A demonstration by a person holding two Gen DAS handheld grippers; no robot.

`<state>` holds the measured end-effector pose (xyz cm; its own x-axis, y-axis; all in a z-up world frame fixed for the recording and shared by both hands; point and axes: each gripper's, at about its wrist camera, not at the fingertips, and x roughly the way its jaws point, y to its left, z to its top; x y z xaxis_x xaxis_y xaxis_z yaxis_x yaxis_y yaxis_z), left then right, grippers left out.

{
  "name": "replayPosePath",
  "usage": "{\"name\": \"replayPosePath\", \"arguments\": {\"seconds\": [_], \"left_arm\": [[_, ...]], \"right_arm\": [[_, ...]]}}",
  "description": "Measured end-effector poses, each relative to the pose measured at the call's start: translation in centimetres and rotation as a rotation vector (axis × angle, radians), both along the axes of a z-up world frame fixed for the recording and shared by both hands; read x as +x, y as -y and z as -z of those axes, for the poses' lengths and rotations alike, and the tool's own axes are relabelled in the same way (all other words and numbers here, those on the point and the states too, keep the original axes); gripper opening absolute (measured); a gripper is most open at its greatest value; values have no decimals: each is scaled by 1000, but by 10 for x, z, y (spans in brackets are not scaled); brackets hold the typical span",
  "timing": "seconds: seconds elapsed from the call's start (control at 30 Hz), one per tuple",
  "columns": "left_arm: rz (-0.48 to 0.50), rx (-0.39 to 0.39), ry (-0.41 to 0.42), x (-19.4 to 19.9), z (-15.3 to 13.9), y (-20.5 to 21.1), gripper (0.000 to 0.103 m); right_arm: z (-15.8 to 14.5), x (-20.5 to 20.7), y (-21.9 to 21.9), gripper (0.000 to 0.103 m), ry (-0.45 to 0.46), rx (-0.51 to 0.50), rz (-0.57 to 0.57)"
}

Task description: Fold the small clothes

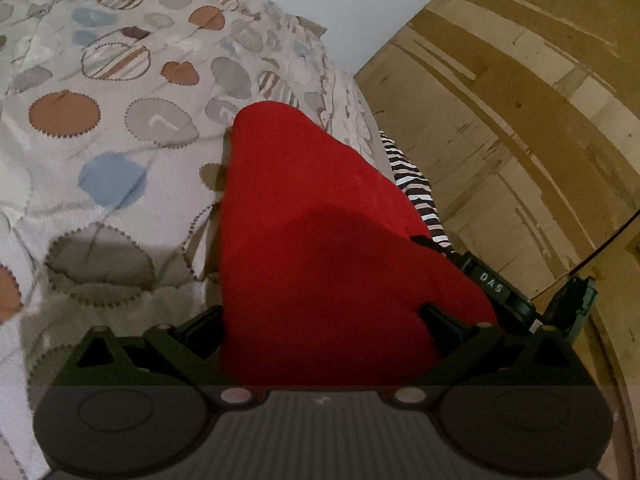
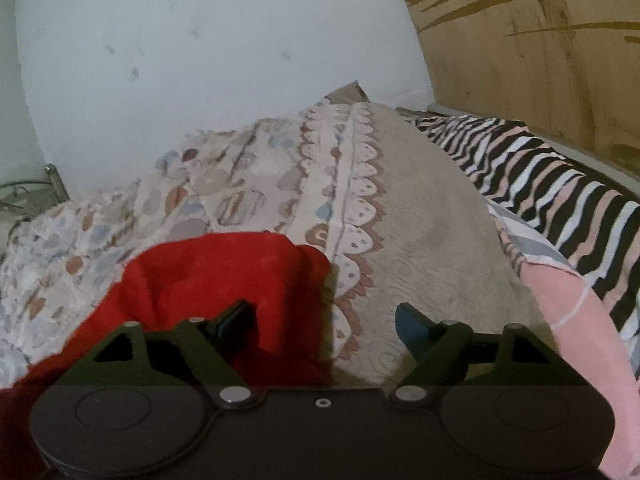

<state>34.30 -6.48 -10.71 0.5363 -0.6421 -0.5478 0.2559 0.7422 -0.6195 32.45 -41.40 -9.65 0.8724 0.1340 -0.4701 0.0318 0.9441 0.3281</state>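
Left gripper (image 1: 320,320): its two black fingers stand on either side of a mass of red cloth that fills the gap between them; the fingertips are buried in the fabric, so whether the pads press on it cannot be told.
Right gripper (image 2: 324,320): jaws wide apart, holding nothing. The left finger (image 2: 234,318) touches the edge of the red cloth; the blue-padded right finger (image 2: 412,326) hangs over bare bedspread.
Red cloth (image 1: 320,216): a plain red garment. In the left wrist view it runs from between the fingers forward to a rounded tip on the bedspread. In the right wrist view (image 2: 216,280) it lies bunched at lower left, with a fold rising beside the left finger.
Bedspread (image 1: 120,128): pale quilted cover printed with brown, grey and blue scalloped discs; a scalloped border band and a plain beige strip lie under the right gripper (image 2: 420,240).
Striped cloth (image 2: 540,184): black, white and pink stripes, lying past the right edge of the bedspread, near the wood panel; only a narrow strip of it shows beside the red cloth in the left view (image 1: 416,192).
Pink cloth (image 2: 580,328): just right of the beige strip, below the stripes.
Wood panel (image 2: 540,48): brown boards behind the bed on the right.
Wall (image 2: 200,60): pale and scuffed, behind the bedspread.
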Motion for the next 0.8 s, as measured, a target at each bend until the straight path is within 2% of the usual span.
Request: {"name": "replayPosePath", "arguments": {"seconds": [0.13, 0.2, 0.37, 0.43, 0.53, 0.6, 0.67, 0.73, 0.8], "left_arm": [[6, 26, 25, -2, 1, 5, 103], [6, 35, 31, -2, 0, 7, 103], [1, 35, 39, -5, 2, 8, 103], [-1, 28, 38, -5, 3, 7, 103], [-2, 16, 34, -6, 4, 6, 103], [-2, 10, 33, -6, 6, 5, 103], [-3, 2, 29, -6, 7, 4, 103], [-2, -10, 21, -7, 9, 1, 103], [-3, -25, 11, -7, 12, 0, 103]], "right_arm": [[2, 4, 6, 81, 1, 112, -41], [5, 8, 7, 74, -10, 136, -46], [10, 7, -2, 57, 3, 124, -80], [5, 6, -8, 55, 11, 76, -86], [-6, 2, -25, 42, 51, -76, -109], [-15, -4, -46, 26, 93, -244, -137], [-21, -11, -64, 15, 141, -368, -163], [-24, -18, -71, 14, 189, -412, -190], [-28, -24, -73, 14, 238, -412, -203]]}}
